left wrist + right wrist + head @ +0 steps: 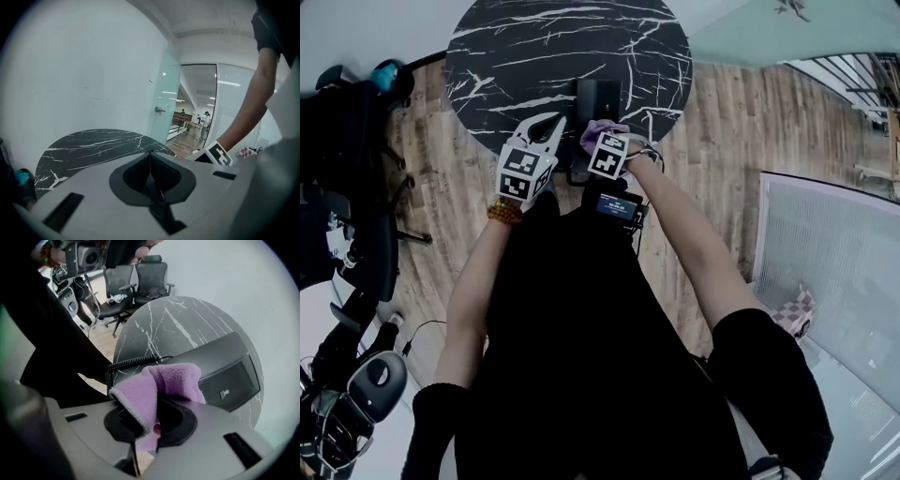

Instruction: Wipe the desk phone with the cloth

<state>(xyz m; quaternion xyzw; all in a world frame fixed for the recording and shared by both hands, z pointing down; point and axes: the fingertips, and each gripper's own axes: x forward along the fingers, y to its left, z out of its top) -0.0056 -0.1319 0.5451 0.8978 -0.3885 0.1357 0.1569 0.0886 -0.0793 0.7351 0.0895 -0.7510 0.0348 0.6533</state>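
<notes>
Right tongs tight on the purple cloth by the desk phone; left tongs together, empty.

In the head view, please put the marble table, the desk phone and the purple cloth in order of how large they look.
1. marble table: by far the largest.
2. desk phone: the cloth covers part of it.
3. purple cloth: smallest, though not much smaller than the phone's visible part.

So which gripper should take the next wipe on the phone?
Right. The right gripper is shut on the purple cloth, right by the desk phone; the left gripper is shut, empty and aimed away from it.
</notes>
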